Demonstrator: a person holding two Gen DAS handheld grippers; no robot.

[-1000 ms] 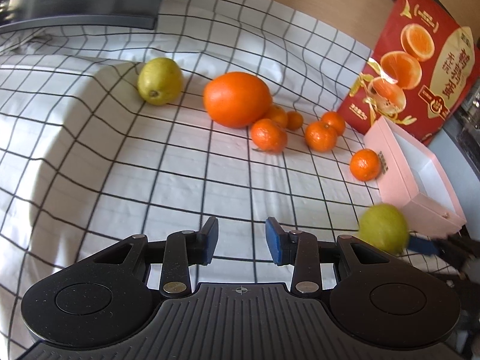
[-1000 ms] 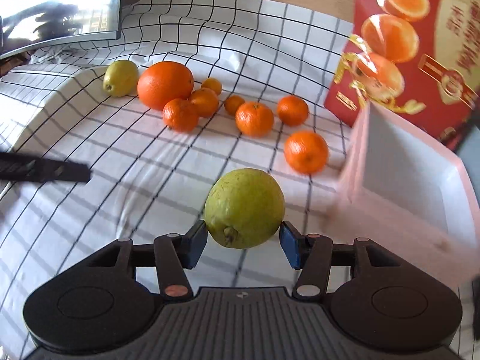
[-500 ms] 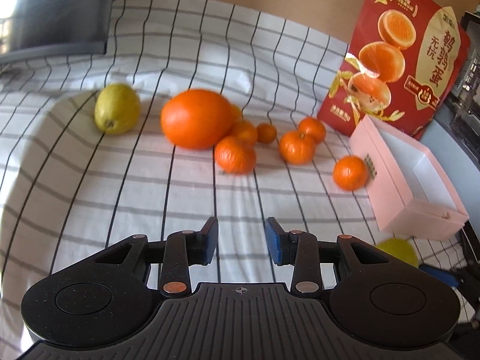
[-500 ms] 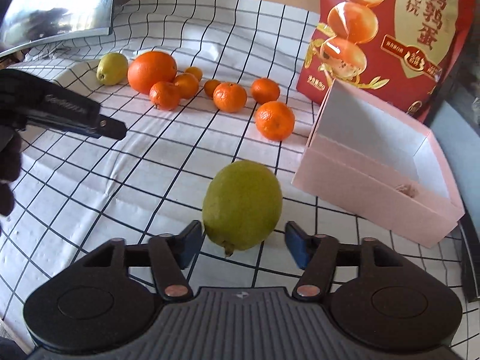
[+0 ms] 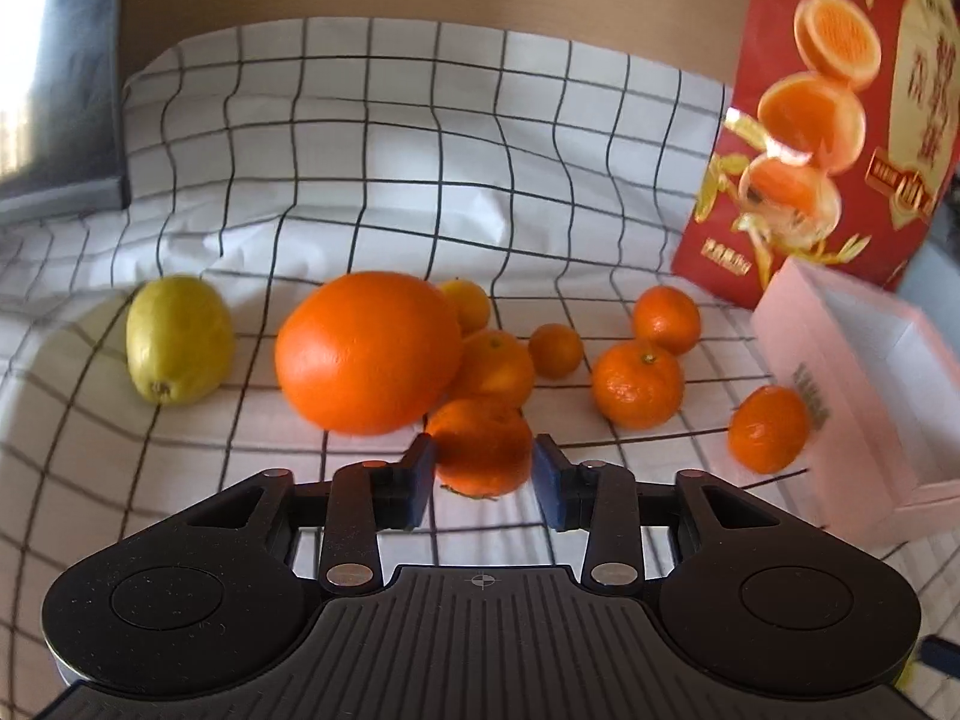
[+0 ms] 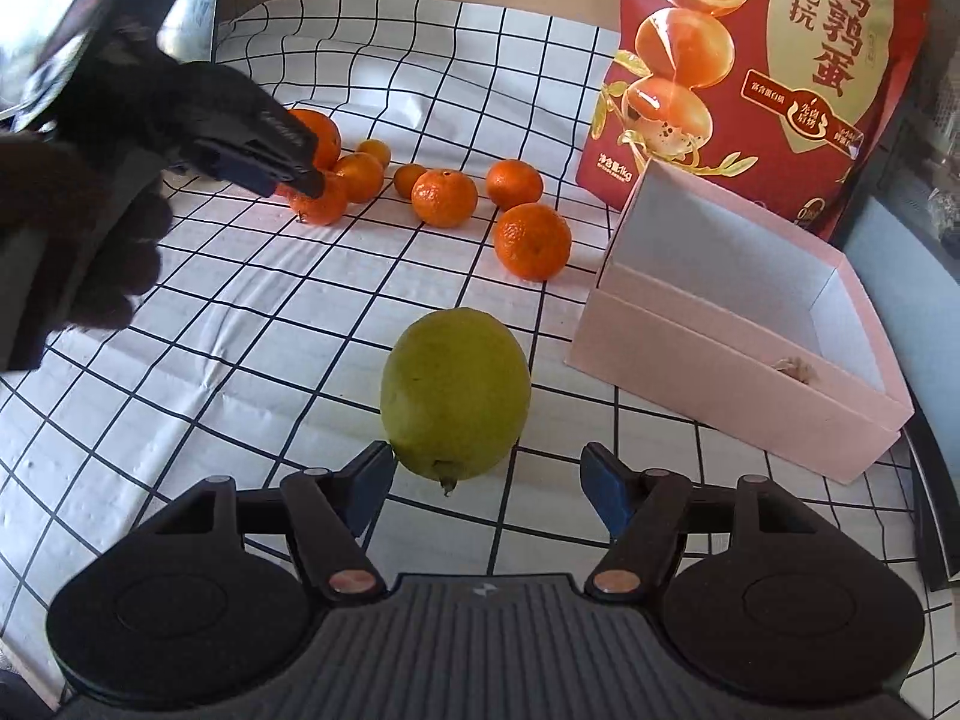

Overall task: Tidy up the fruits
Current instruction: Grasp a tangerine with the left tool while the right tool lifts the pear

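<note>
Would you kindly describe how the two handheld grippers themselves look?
Both the left gripper and right gripper are matte black, with a ribbed central body, two round side housings, and copper-coloured pivot rivets. Their jaws carry blue pads. A small crosshair marks the left body.

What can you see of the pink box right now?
The pink box is a shallow, rectangular, lidless box, seemingly cardboard, pale pink outside and white inside. It sits flat on the checked cloth in front of the red pouch. It holds no fruit; only a small pale scrap lies in one corner. Nothing grips it, and the green lemon lies apart beside it.
</note>
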